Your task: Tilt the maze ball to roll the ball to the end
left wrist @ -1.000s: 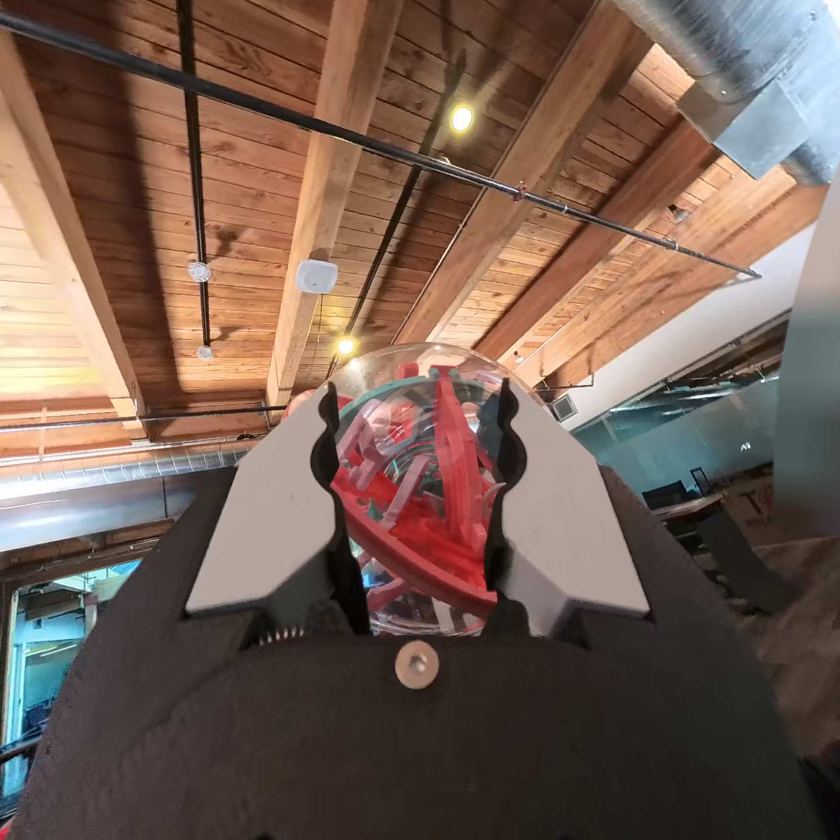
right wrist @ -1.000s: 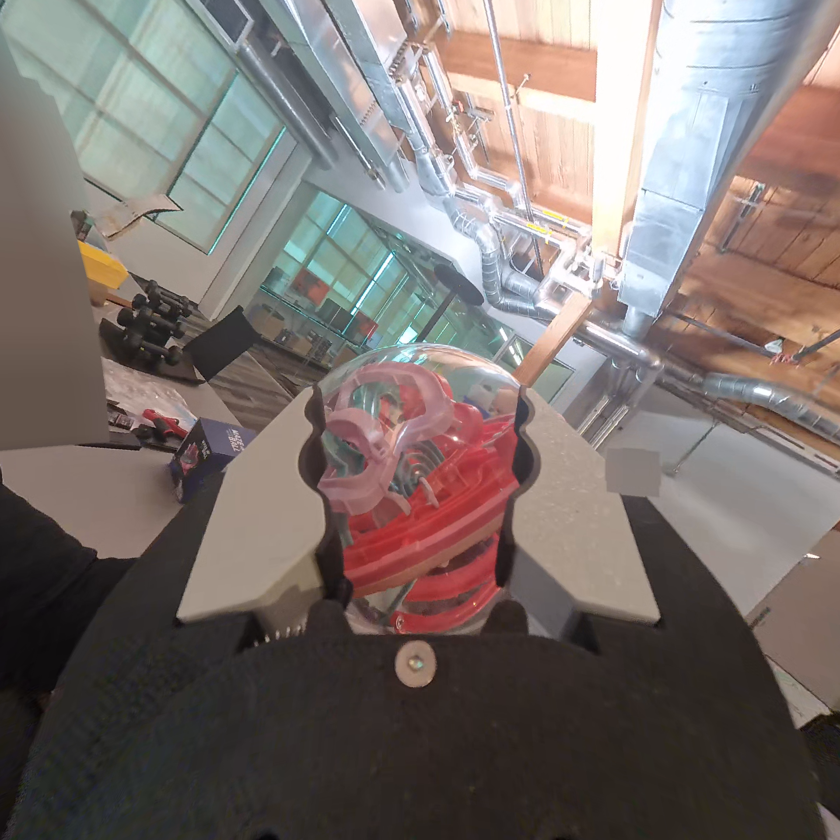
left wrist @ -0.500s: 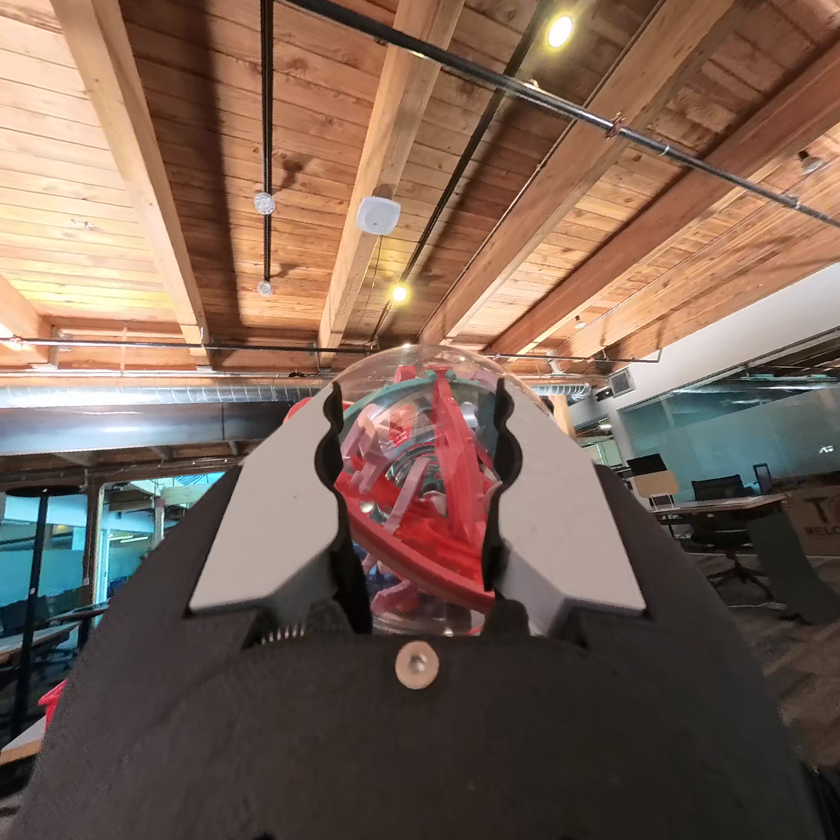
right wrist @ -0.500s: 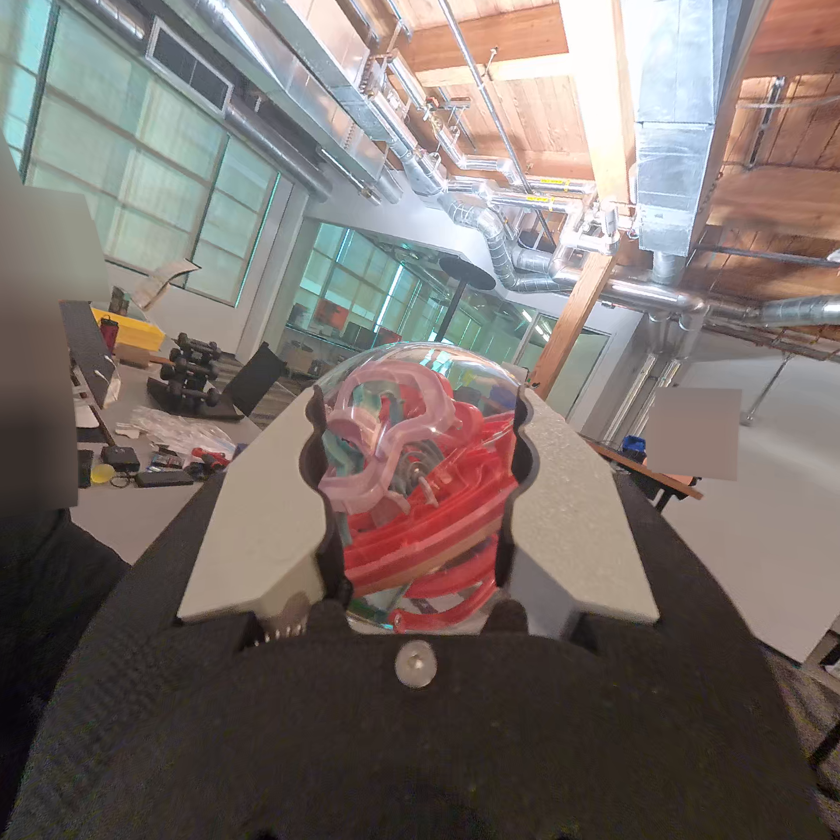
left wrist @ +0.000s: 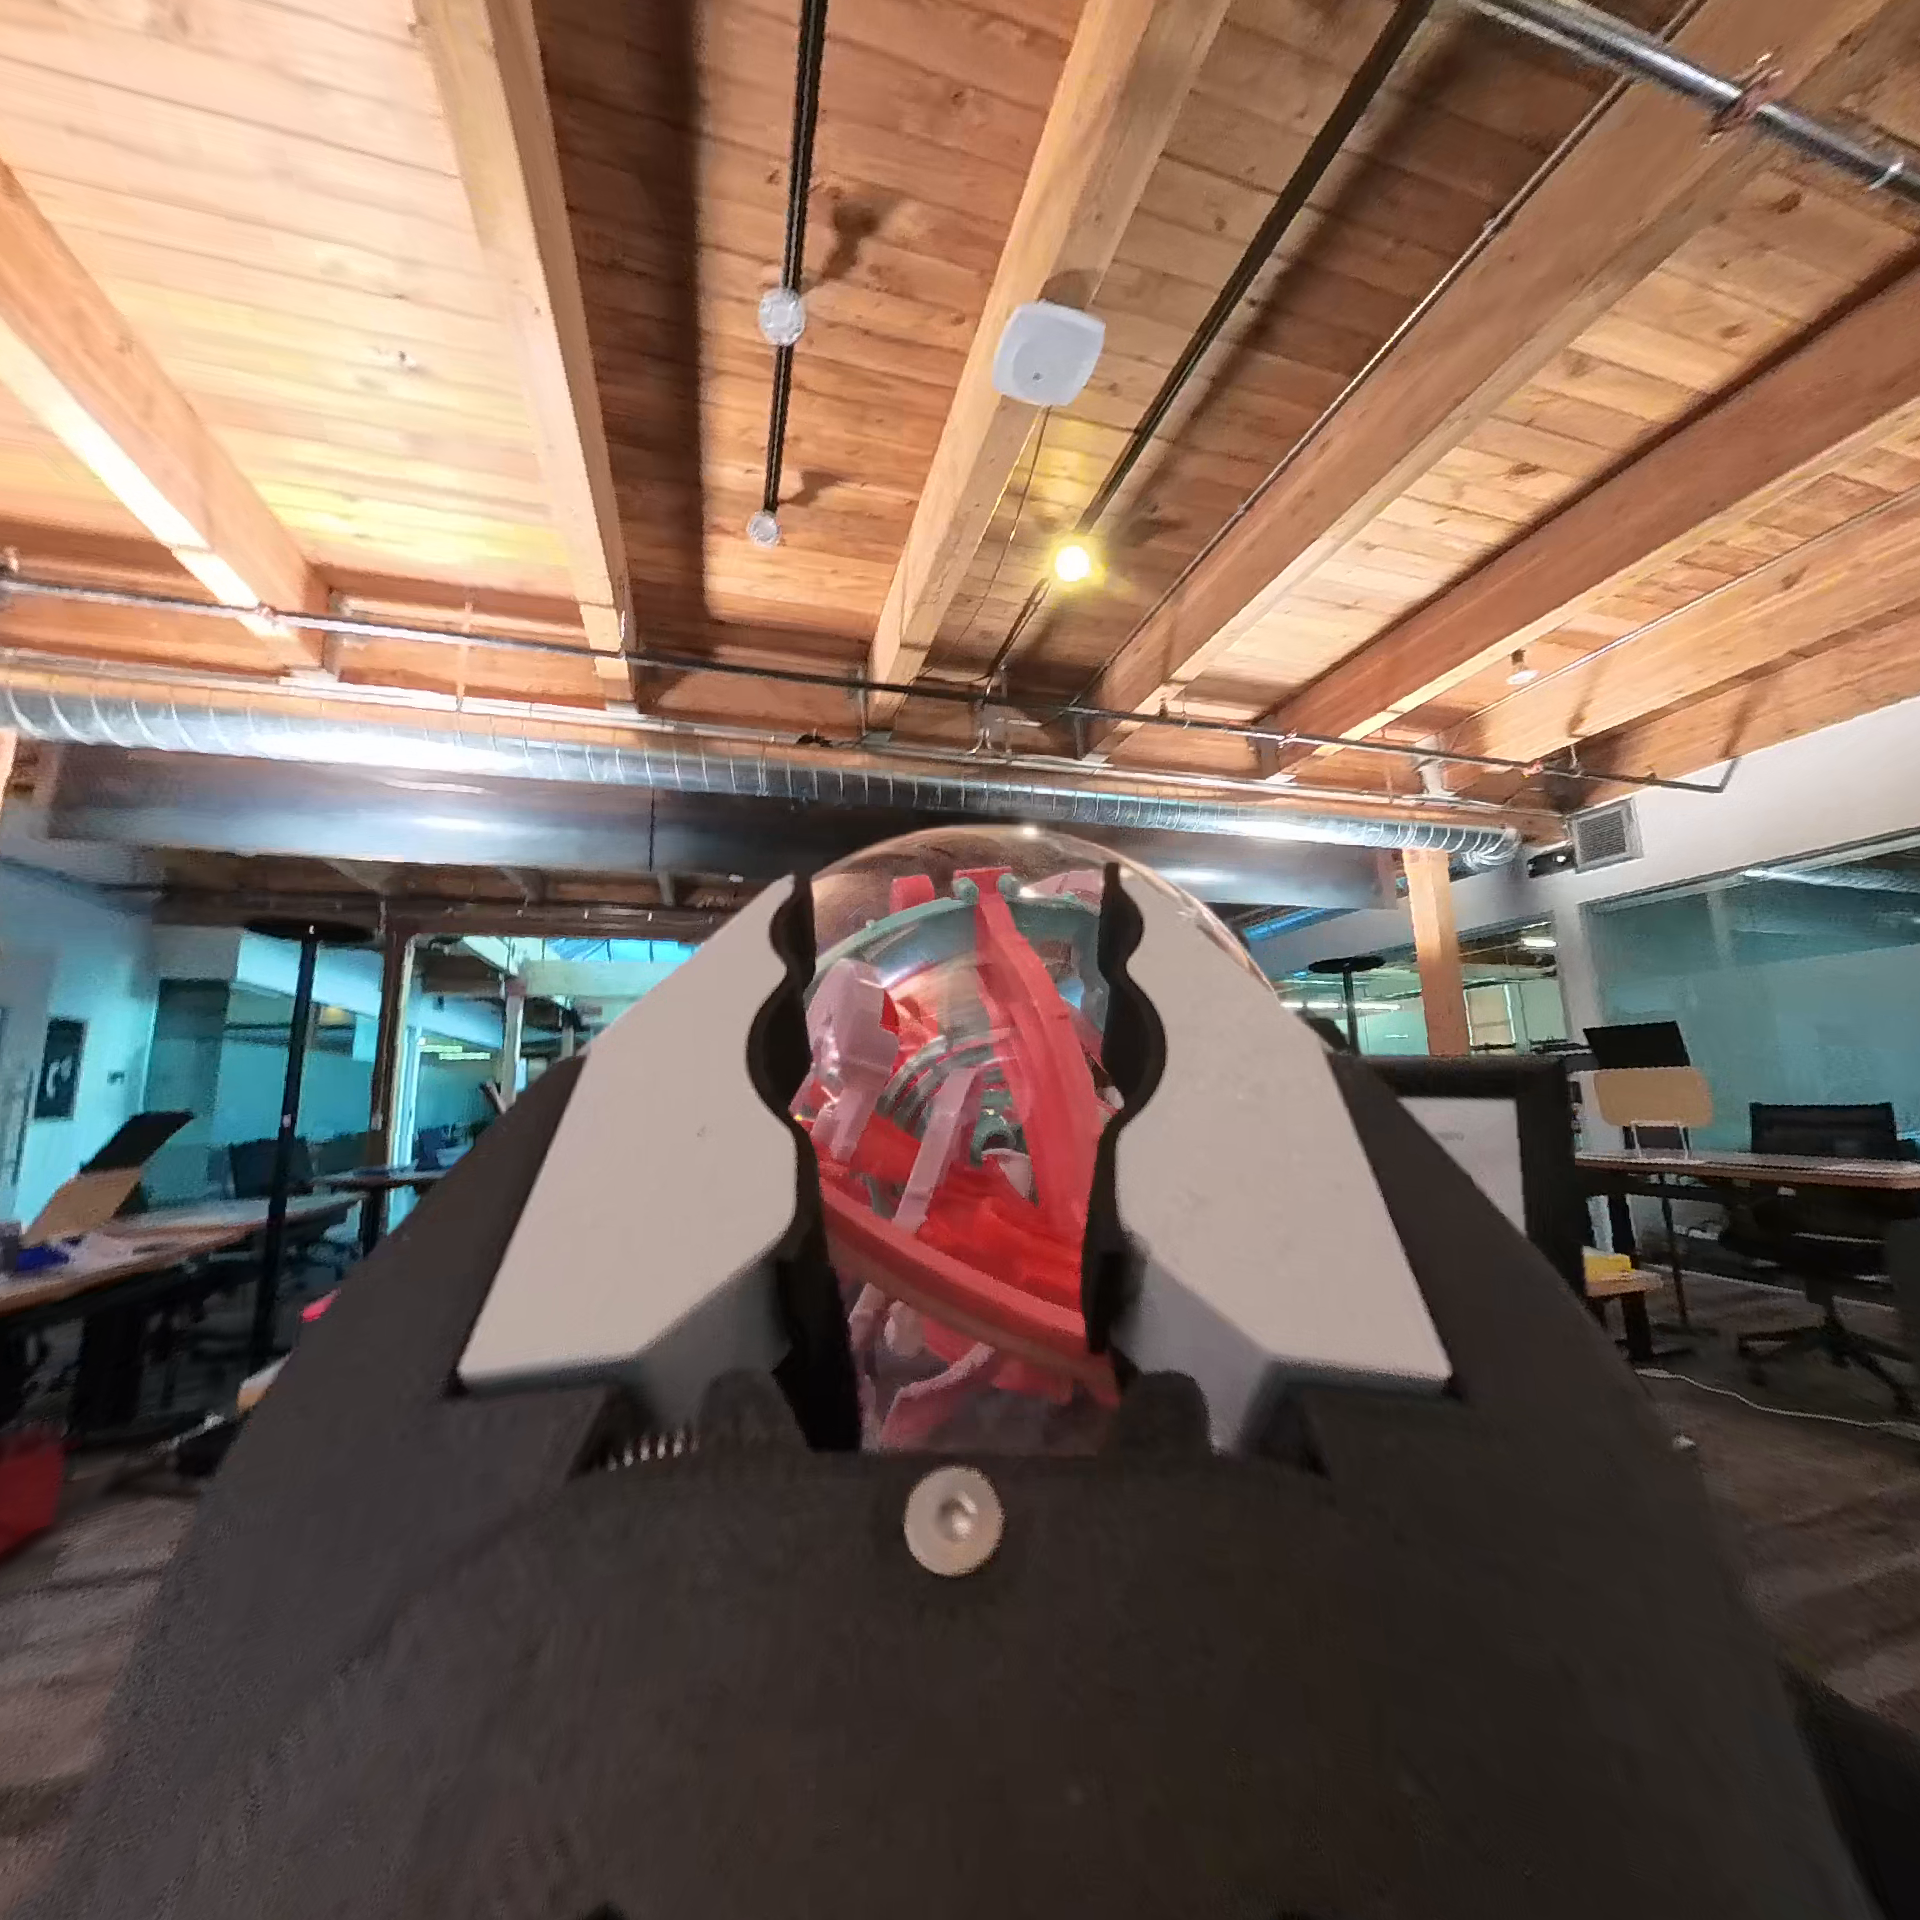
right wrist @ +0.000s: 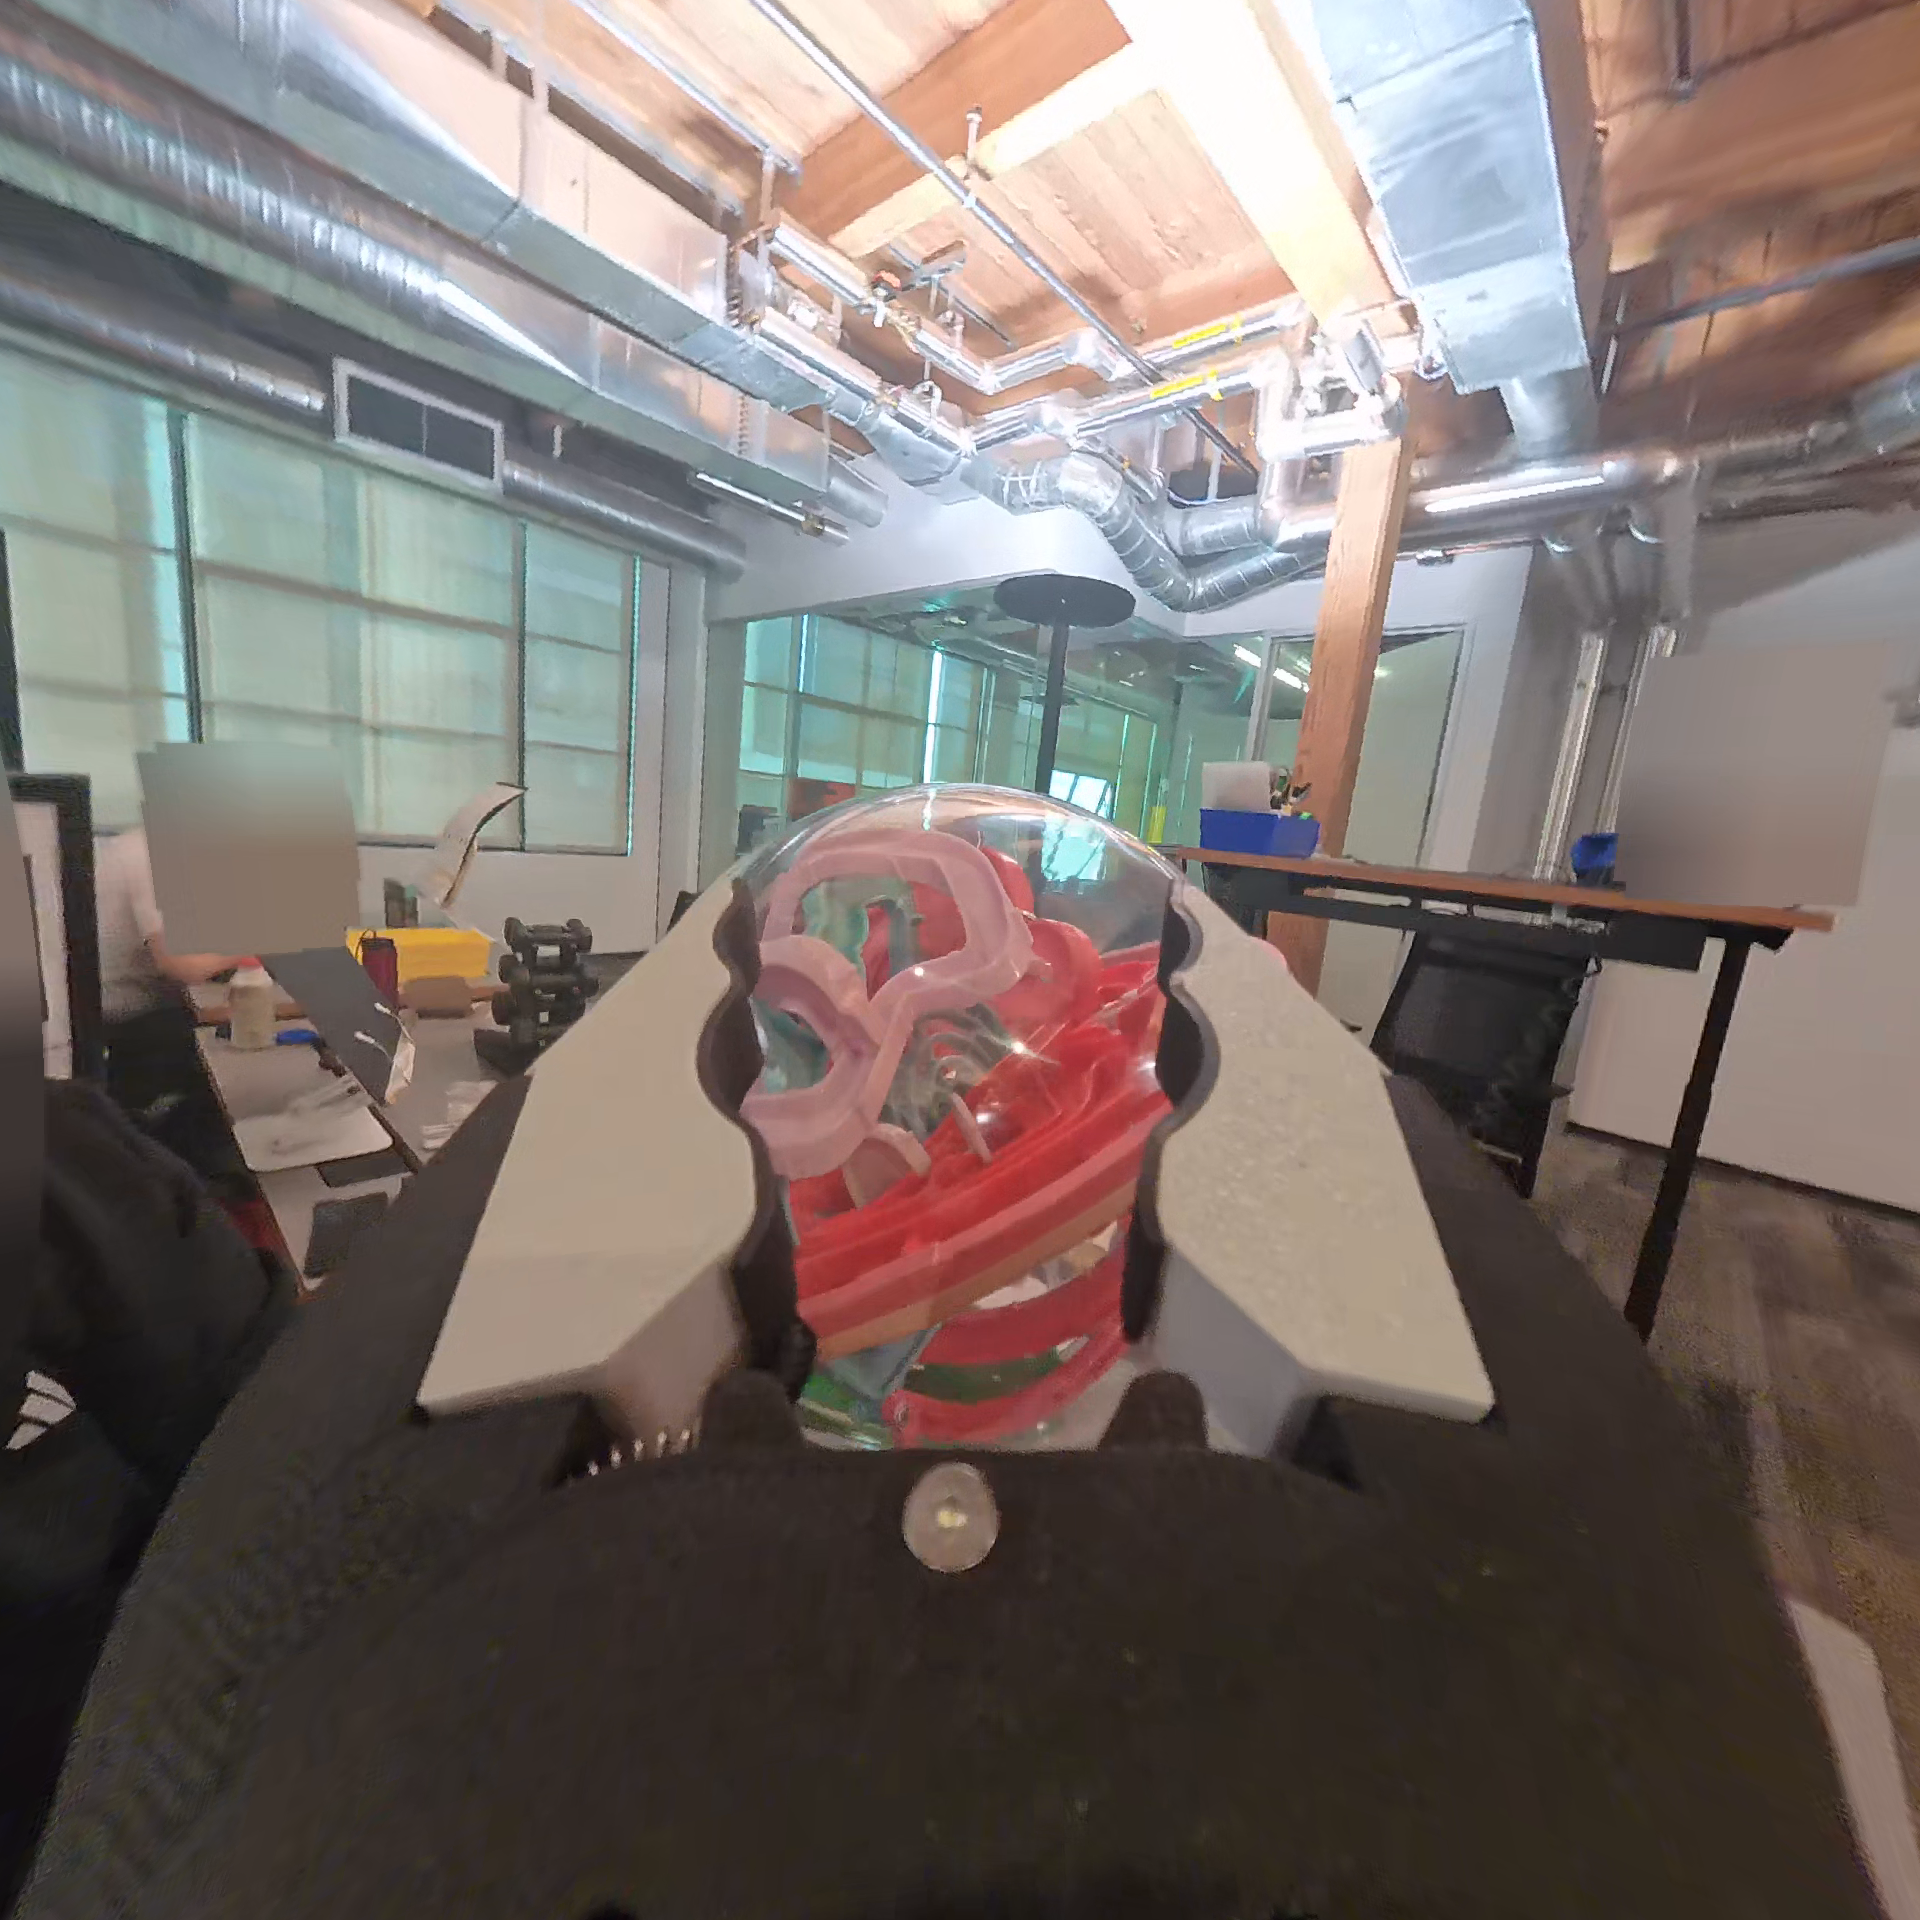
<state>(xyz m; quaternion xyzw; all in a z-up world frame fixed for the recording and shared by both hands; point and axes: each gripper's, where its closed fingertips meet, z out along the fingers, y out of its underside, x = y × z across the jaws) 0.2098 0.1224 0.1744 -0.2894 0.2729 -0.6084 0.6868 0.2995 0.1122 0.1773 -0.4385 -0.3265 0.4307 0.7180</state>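
The maze ball (left wrist: pixel 956 1122) is a clear sphere with red, pink and teal tracks inside. It is held up in the air between both grippers. My left gripper (left wrist: pixel 954 894) is shut on it, with grey fingers (left wrist: pixel 644 1195) pressed on both sides. In the right wrist view my right gripper (right wrist: pixel 956 894) is also shut on the maze ball (right wrist: pixel 966 1091), showing a pink looped track near the top and red curved tracks below. I cannot make out the small rolling ball inside. Neither view shows the other gripper.
The left wrist view shows a wooden ceiling, long tables (left wrist: pixel 156 1236) at left, and a desk with chairs (left wrist: pixel 1745 1169) at right. The right wrist view shows a wooden desk (right wrist: pixel 1507 904), a cluttered grey table (right wrist: pixel 312 1132), a wooden post (right wrist: pixel 1351 707) and a dark sleeve (right wrist: pixel 125 1299) at left.
Both grippers have pitched down from facing the ceiling toward room level, tilting the maze ball with them. Both stay shut on the ball.
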